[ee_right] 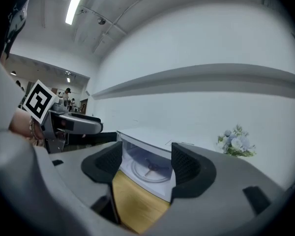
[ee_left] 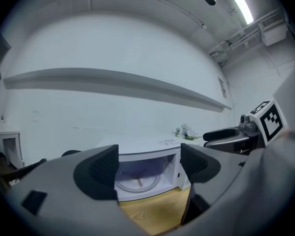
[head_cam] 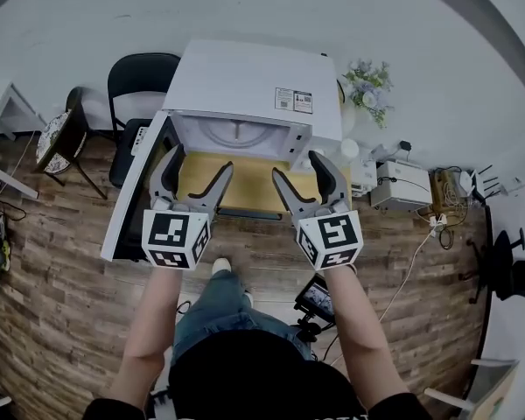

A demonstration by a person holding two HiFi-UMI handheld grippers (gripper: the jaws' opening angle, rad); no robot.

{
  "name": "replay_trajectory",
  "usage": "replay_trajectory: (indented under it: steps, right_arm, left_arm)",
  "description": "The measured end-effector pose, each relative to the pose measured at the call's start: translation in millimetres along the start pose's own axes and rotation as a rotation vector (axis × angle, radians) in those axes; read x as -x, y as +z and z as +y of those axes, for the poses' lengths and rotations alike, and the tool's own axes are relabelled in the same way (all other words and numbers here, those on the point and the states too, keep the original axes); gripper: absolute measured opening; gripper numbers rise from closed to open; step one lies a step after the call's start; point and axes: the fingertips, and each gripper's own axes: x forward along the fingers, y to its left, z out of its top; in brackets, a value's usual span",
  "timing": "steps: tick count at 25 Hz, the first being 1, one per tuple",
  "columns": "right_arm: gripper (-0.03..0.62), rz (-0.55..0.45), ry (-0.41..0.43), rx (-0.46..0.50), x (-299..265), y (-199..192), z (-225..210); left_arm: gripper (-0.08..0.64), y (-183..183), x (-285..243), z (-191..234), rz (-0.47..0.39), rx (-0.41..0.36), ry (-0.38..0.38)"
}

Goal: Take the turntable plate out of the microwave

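Left hand-held gripper (head_cam: 203, 157), right hand-held gripper (head_cam: 297, 163) gape empty; turntable plate (head_cam: 236, 132) flat inside open microwave (head_cam: 245, 77)

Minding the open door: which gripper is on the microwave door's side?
The left gripper, beside the swung-out microwave door; the right gripper sits toward the flowers.

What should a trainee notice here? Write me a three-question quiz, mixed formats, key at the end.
1. Where is the turntable plate? A on the wooden table; B inside the microwave; C on the chair.
2. True or false: the microwave's door stands open.
3. Fill in: the left gripper and right gripper both have jaws ____, holding nothing.
Key: 1 B; 2 true; 3 open.
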Motion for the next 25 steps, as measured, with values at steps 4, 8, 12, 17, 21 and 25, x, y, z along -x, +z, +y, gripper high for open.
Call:
replay_trajectory:
  steps: [4,8,12,17,21,25]
  right_arm:
    - [0.318,0.059,0.007,-0.042,-37,-28,4]
    - [0.313,0.108,0.007,-0.106,-68,-52,4]
    - [0.304,0.147,-0.009,-0.174,-92,-73,-2]
    - [0.302,0.208,-0.006,-0.242,-112,-103,-2]
    - [0.302,0.230,-0.011,-0.359,-125,-124,-6]
    - [0.300,0.251,-0.010,-0.443,-140,-144,-8]
  left_arm:
    - [0.399,-32,-31,9,0.071,0.013,-0.015]
    - [0.393,-60,-55,18,0.128,0.041,-0.031]
    - [0.388,-84,-75,28,0.176,0.100,-0.052]
    - [0.385,-117,-89,42,0.235,0.188,-0.052]
    - [0.385,-144,-104,48,0.290,0.278,-0.049]
    - [0.382,-169,-122,54,0.337,0.351,-0.041]
